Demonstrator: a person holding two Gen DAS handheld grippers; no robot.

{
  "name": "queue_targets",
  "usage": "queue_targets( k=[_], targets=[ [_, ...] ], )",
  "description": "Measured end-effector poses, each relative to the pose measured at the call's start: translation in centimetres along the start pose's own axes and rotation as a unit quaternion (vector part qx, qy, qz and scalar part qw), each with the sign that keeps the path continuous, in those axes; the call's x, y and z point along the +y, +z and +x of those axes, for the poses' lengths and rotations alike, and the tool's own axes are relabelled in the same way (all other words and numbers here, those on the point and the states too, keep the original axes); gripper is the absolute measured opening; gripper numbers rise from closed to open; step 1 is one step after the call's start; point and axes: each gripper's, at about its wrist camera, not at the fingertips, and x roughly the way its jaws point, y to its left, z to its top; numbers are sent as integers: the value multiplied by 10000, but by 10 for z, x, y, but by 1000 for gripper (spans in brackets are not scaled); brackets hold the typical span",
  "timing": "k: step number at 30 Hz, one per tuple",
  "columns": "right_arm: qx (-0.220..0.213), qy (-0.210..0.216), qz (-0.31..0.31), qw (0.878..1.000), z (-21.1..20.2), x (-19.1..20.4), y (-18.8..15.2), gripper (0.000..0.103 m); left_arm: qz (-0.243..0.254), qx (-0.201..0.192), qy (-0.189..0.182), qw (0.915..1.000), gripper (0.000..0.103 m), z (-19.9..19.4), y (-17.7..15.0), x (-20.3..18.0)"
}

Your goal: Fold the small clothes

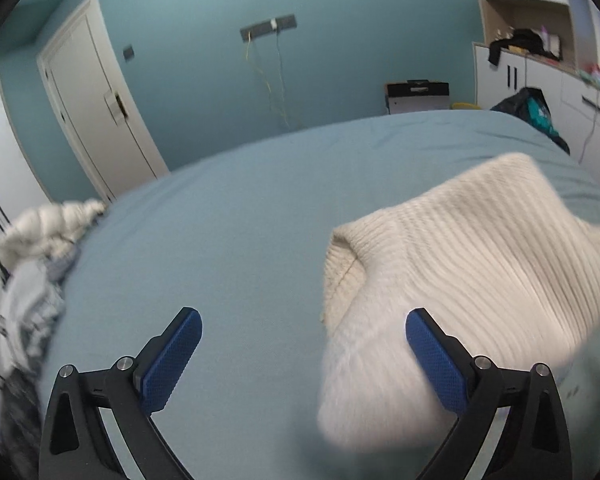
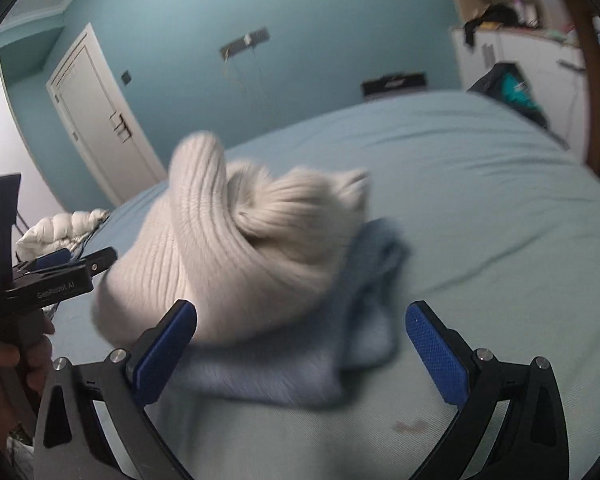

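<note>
Right now both grippers hang over a bed covered in a pale blue sheet [image 1: 260,208], and both are released, fingers spread wide with nothing between them. The left gripper [image 1: 303,354] shows bare sheet between its blue pads, while a cream ribbed knit garment [image 1: 460,280] lies bunched just to its right, partly behind the right-hand finger. From the right wrist view, the right gripper [image 2: 301,350] points at that same cream ribbed knit garment [image 2: 236,256], which sits crumpled and blurred on top of a folded light blue garment [image 2: 300,376]; the blue one lies flat on the sheet, near the gripper. At the left edge of that view the left gripper [image 2: 66,258] appears from the side, held by a hand [image 2: 4,364]. A heap of unfolded clothes [image 1: 40,256] lies at the far left edge of the bed. Beyond it stand a white door [image 1: 100,100] in a teal wall and white cabinets [image 1: 540,80] at the far right.
</note>
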Motion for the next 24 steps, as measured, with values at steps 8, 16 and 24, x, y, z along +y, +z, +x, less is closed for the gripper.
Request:
queue_targets(
  k=[8, 16, 24],
  targets=[
    [-400, -279, 172, 9987, -74, -36, -31, 102, 873, -555, -84, 9946, 103, -85, -48, -22],
    [-324, -518, 266, 9978, -69, -8, -56, 102, 684, -537, -324, 9957, 103, -121, -74, -4],
    [-659, -1202, -695, 9881, -72, 36, -74, 102, -174, -79, -623, 9979, 103, -113, -78, 21]
  ],
)
